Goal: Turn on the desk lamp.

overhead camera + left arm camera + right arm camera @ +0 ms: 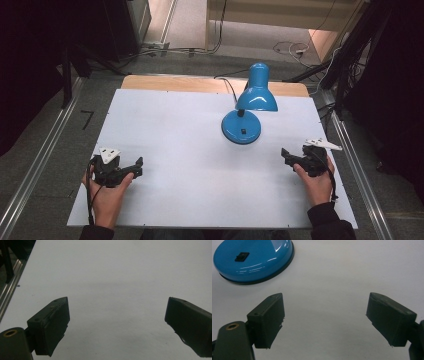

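From above: lamp [247, 107] stands mid-table, toward the far edge, its cord trailing off the back, both grippers well apart from it. Left gripper [117, 322]: jaws wide, nothing between them. Right gripper [325, 320]: jaws wide, lamp base just ahead; a careless nudge could tip that top-heavy lamp.

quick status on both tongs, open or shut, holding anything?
Left tongs: open, holding nothing, over bare table.
Right tongs: open, holding nothing, near the blue desk lamp.
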Motion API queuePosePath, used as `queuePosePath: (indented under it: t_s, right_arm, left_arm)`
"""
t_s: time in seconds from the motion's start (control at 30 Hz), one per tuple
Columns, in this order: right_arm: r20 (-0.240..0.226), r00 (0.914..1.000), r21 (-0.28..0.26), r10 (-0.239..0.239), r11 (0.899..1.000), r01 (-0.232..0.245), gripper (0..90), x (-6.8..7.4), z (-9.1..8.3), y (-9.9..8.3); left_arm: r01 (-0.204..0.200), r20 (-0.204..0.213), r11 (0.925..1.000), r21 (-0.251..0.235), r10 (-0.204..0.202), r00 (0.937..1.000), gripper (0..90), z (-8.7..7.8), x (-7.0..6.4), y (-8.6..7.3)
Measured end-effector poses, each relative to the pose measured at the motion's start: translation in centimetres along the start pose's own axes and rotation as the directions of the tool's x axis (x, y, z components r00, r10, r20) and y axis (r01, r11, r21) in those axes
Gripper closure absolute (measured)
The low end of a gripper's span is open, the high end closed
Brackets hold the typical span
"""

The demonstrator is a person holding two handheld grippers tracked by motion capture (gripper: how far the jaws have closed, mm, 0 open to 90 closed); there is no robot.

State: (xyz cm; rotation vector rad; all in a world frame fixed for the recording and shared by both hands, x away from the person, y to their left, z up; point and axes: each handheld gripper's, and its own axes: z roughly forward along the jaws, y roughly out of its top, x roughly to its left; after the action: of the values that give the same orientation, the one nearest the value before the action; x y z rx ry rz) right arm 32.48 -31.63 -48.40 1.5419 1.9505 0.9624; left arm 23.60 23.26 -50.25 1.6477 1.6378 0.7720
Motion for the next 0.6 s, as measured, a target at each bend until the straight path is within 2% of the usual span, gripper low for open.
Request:
queuePosePath:
  t_s: [0.6]
  right_arm:
    - [-0.018, 0.9996, -0.009, -0.021, 1.0, 0.021, 13.7, 1.3, 0.9, 1.0]
  left_arm:
    - [0.0, 0.001, 1.0, 0.005, 0.0, 1.0, 6.6, 0.1, 0.0, 0.0]
